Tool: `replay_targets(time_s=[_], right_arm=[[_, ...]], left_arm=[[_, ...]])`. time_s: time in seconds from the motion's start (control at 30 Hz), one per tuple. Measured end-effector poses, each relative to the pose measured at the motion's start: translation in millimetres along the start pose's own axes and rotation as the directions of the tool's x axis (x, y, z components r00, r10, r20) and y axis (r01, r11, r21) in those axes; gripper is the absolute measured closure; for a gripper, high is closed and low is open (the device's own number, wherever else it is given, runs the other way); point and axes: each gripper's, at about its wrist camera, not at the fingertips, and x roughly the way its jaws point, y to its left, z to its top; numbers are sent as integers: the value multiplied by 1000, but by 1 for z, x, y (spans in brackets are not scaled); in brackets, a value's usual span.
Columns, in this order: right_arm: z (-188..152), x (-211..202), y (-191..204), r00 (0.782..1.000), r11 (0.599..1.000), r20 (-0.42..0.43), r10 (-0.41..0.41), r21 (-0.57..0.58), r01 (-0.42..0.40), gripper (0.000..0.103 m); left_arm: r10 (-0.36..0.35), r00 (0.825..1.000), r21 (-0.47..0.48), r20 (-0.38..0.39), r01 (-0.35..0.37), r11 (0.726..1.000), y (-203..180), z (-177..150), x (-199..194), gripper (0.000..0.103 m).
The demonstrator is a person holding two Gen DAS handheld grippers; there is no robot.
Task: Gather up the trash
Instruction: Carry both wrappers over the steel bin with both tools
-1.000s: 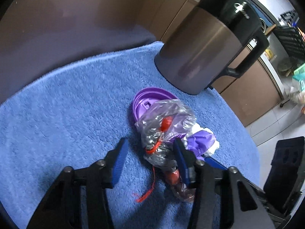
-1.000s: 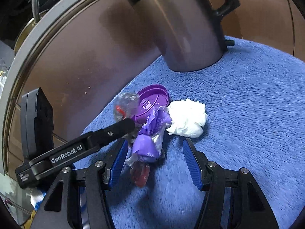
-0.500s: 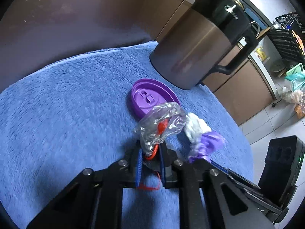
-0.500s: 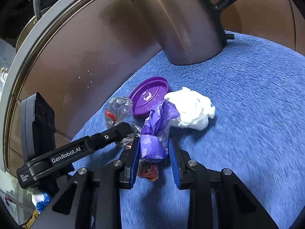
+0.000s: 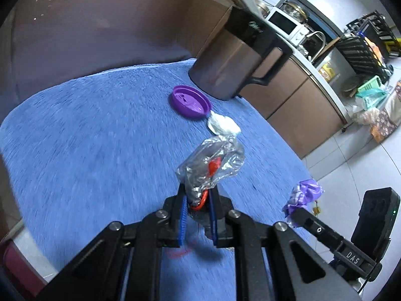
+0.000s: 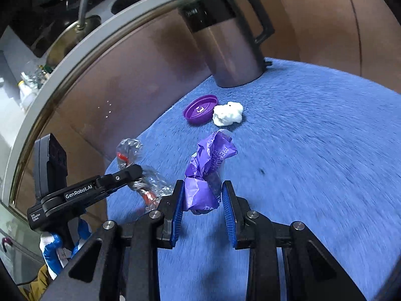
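The left gripper (image 5: 196, 209) is pinching the crumpled clear plastic wrapper with red scraps (image 5: 211, 168) between nearly closed fingers, above the blue towelled worktop (image 5: 87, 138); the right gripper (image 6: 201, 204) is clamping the crumpled purple foil wrapper (image 6: 205, 175) likewise. Both grips are appearing secure but shallow, so carrying should be level and unhurried; the white tissue wad (image 6: 228, 113) and purple plastic lid (image 6: 200, 109) are lying beside the steel kettle (image 6: 225, 50), uncollected.

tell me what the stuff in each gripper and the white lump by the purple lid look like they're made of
Clear wrapper in the left gripper: thin glossy plastic film, see-through, crinkled with bright glints. Purple wrapper in the right gripper: probably printed plastic or foil film, creased, white lettering. White lump: likely crumpled tissue, matte and soft-edged.
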Motion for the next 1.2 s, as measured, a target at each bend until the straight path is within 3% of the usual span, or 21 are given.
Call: replay_targets(time_s=[0.37,0.63,0.9,1.2], right_arm=[[-58,-115,11,992,998,115,-61,-9,62,73],[-92,-183,10,977,994,190,-100,-11,104,73],[-111,-230,-9,954,990,266,-138,24,137,73],[-128,-272,-61,914,974,340,-223,120,193,73]], left_arm=[[21,995,153,101,-36,988,-64,-69,-91,89],[62,978,307,197,-121,944,-123,-104,-127,89],[45,978,429,202,-129,894,-175,-130,-132,89],[32,989,557,145,-108,824,-238,-147,-98,89]])
